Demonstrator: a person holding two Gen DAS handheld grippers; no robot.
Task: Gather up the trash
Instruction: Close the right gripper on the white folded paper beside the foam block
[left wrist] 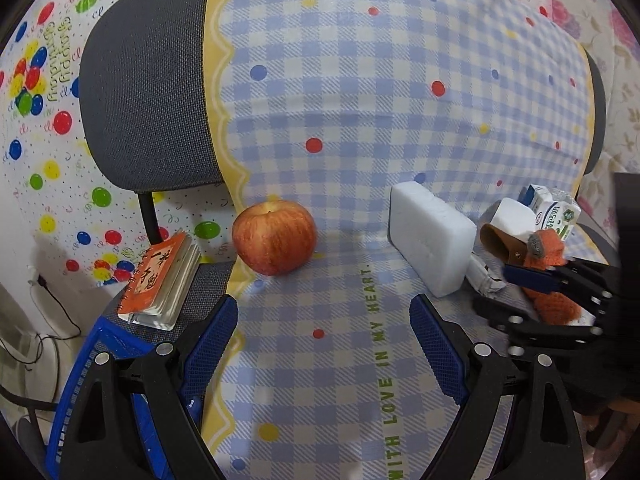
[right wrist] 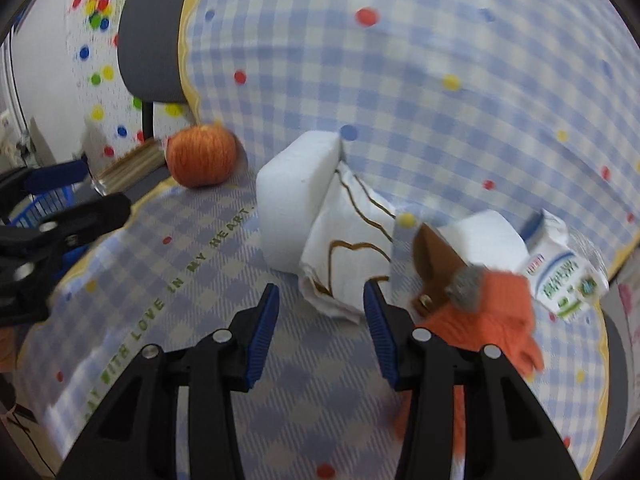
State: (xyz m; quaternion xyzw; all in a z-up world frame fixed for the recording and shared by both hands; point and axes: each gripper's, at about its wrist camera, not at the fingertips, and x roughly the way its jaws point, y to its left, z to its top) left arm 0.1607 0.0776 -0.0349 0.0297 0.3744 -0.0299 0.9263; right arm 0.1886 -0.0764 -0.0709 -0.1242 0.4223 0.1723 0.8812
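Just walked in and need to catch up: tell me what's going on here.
A person holds a gripper in each hand over a chair draped in a checked cloth, collecting trash. The right gripper is open, its fingers pointed at a crumpled white paper wrapper beside a white foam block. The left gripper is open too, holding nothing, facing an apple. A milk carton lies untouched.

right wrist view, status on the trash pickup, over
Right gripper jaws open, empty, facing the crumpled paper wrapper. Left gripper open, idle. Foam block touching wrapper on left, orange knit toy close on right.
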